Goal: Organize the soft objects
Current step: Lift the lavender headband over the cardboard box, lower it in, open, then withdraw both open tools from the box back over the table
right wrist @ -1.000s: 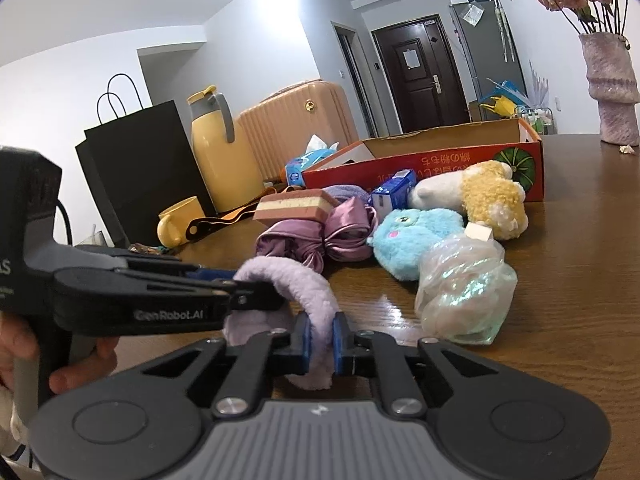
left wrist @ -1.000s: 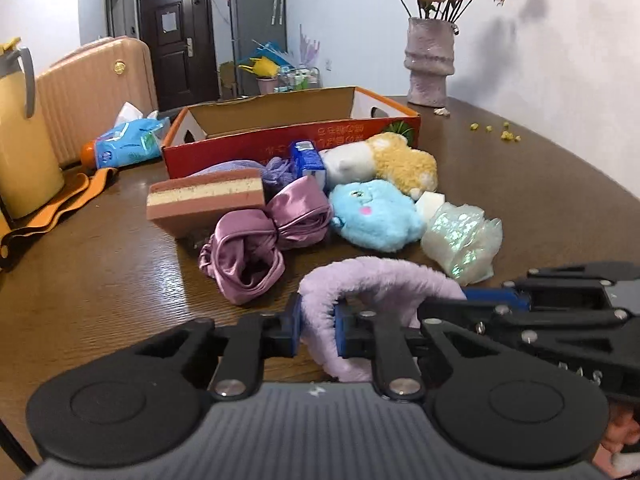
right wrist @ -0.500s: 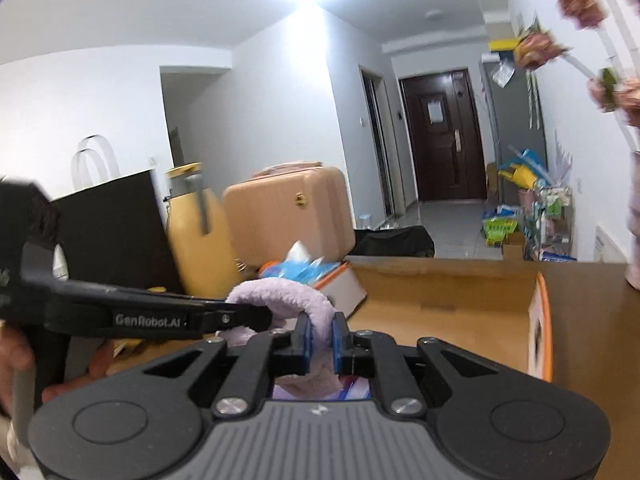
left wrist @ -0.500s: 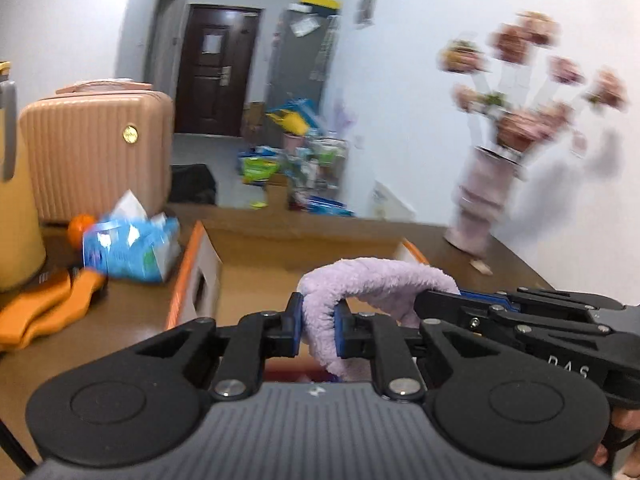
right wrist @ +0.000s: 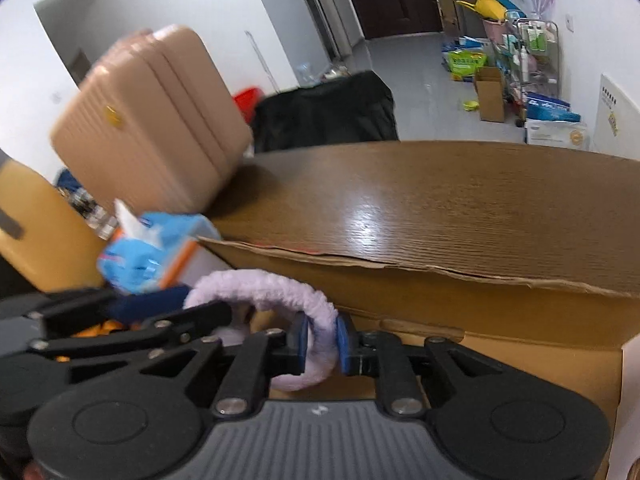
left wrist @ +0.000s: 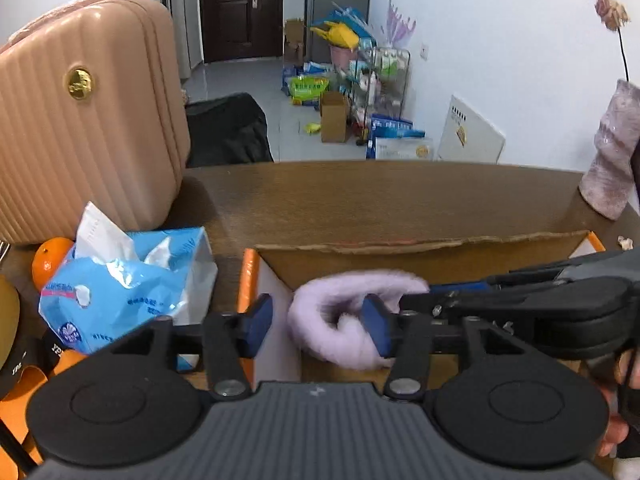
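Lilac plush headband (left wrist: pixel 352 312) located over the open cardboard box (left wrist: pixel 424 256), spanning both grippers. Left gripper (left wrist: pixel 316 326): jaws parted about halfway, having just been opening; band sits between the blue pads, lying against the right-hand pad (left wrist: pixel 376 330), clear of the left-hand pad, no longer pinched. Right gripper (right wrist: pixel 322 344): jaws narrowly parted, also just opening; one end of the headband (right wrist: pixel 280 292) passes between the pads (right wrist: pixel 343 346), which stand close on both sides; contact with the band cannot be told for certain, band appears slack rather than squeezed. Band arches up and leftward in the right wrist view toward the other gripper's fingers.

Surface: dark brown wood-grain table (right wrist: pixel 460 208), glossy, with a light reflection. Box brown inside, orange along its edge, far wall ragged along the top. Beside the box on the table: blue tissue pack (left wrist: pixel 120 292), orange fruit (left wrist: pixel 48 260), ribbed pink suitcase (left wrist: pixel 84 120), pale mauve vase (left wrist: pixel 612 160) at the right edge.

Room: white walls, grey tiled floor, dark door (left wrist: pixel 240 4), wire rack with clutter (left wrist: pixel 380 76), black bag on the floor (right wrist: pixel 324 112).

Count: one headband, one box, two grippers, one tissue pack, one orange, one suitcase, one vase.
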The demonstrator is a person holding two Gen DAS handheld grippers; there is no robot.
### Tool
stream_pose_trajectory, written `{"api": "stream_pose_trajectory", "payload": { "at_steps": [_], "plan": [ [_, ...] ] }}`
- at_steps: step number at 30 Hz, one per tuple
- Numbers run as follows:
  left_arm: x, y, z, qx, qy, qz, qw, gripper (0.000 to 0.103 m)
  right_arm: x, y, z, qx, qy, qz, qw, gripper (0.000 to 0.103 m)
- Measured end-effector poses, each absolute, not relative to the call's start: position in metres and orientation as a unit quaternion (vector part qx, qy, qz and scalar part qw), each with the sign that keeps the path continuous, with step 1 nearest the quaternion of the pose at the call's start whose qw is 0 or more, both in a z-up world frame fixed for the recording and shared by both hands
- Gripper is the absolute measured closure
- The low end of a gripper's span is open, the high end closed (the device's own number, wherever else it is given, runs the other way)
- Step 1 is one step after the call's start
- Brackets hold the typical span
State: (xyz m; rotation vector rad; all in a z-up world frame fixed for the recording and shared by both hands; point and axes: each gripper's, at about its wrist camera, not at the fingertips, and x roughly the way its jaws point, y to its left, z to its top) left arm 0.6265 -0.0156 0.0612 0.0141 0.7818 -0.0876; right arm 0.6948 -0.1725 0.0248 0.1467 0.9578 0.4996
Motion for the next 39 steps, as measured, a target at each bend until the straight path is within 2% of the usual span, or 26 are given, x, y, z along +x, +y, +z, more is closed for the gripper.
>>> {"api": "stream_pose_trajectory", "payload": {
  "at_steps": [3,9,13,16,18,22,34,39],
  "plan": [
    [0.618,-0.011,0.071,0.009,0.379,-0.058,0.924,0.049,0.689,-0.175,0.037,0.07,0.439,0.239,0.863,0.066],
    [0.575,0.0,0.123,0.016,0.335,-0.042,0.941,0.041,0.65,-0.211,0.092,0.077,0.392,0.224,0.889,0.058],
    [0.531,0.006,0.161,0.025,0.298,-0.042,0.953,0.031,0.599,-0.252,0.139,0.071,0.358,0.203,0.909,0.049],
    [0.486,0.005,0.182,0.03,0.282,-0.048,0.958,0.031,0.552,-0.284,0.164,0.062,0.339,0.183,0.921,0.045],
    [0.46,0.004,0.194,0.037,0.268,-0.046,0.962,0.027,0.519,-0.307,0.176,0.057,0.327,0.167,0.929,0.037],
    [0.41,0.007,0.216,0.039,0.24,-0.045,0.969,0.022,0.459,-0.34,0.193,0.048,0.305,0.14,0.941,0.033],
    [0.3,0.014,0.214,0.024,0.203,-0.043,0.978,0.018,0.328,-0.344,0.199,0.047,0.25,0.144,0.956,0.028],
    [0.241,0.023,0.19,0.012,0.182,-0.054,0.982,0.012,0.278,-0.331,0.177,0.033,0.234,0.159,0.959,0.023]
  ]
}}
